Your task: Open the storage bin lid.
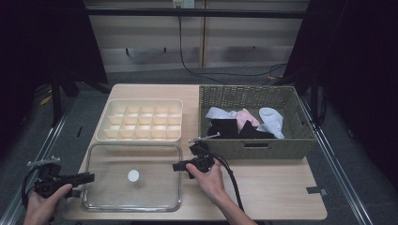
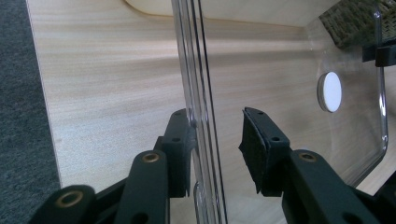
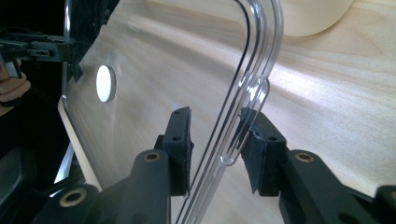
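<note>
both grippers set astride the edges of a clear lid (image 1: 141, 197) on the wooden table (image 1: 277, 187).

lay flat at the near left of the table, just in front of a cream divided tray (image 1: 141, 121), with a white round knob (image 1: 133, 176) at its middle. left gripper (image 1: 87, 178) at the lid's left rim, jaws apart, rim between them, one pad (image 2: 180, 144) touching the plastic, the other clear of it. right gripper (image 1: 177, 166) at the right rim, jaws likewise apart around the edge, not clamped. stood well to the right: a woven basket (image 1: 253, 145) holding white, pink and black cloths (image 1: 244, 122).
</note>
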